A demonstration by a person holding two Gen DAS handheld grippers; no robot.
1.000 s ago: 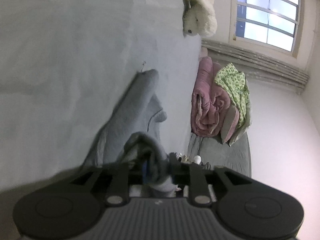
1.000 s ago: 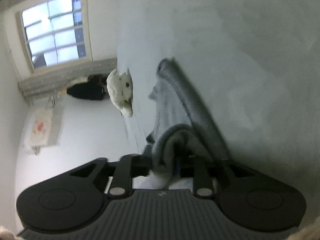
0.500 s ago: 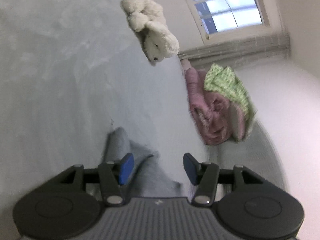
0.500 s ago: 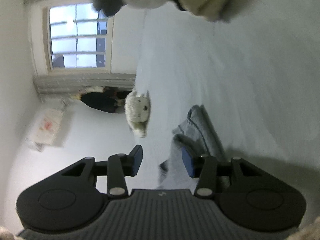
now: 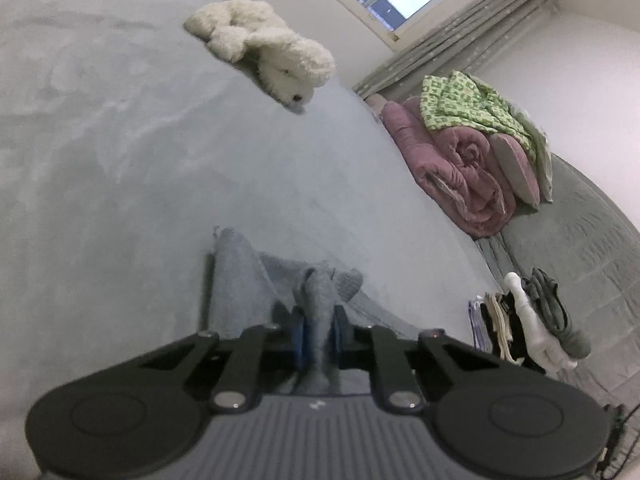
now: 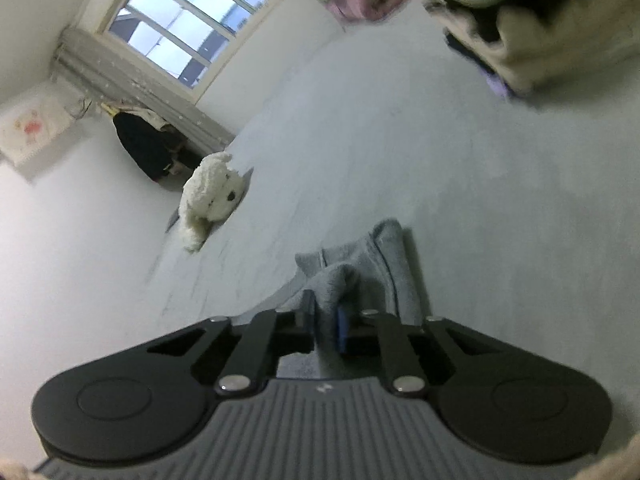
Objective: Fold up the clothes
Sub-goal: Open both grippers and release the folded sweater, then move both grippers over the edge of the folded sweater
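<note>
1. Left wrist view first gives us the bed: a wide pale-grey surface that bears everything else. The right wrist view shows the same bed from the other side.

2. At the bed's far edge we see rolled pink bedding with a green-patterned cloth on top, and a small heap of clothes nearer us, well apart from our work.

3. A white plush toy lies near the window end; it also shows in the right view as the toy.

4. The task's thing, a grey knit garment, lies on the bed just ahead of both grippers, partly doubled over itself. In the right view the garment shows a rolled edge and a dark seam line.

5. Our left gripper is closed on a bunched ridge of the garment, the blue pads pinching it. Our right gripper is likewise clamped on a fold of it.

6. We judge the knit soft, light and limp: it will sag and drape, not hold a line. It looks fuzzy enough not to slip. We would hold it at two edge points kept level, as a mid-panel pinch only bunches it.
</note>
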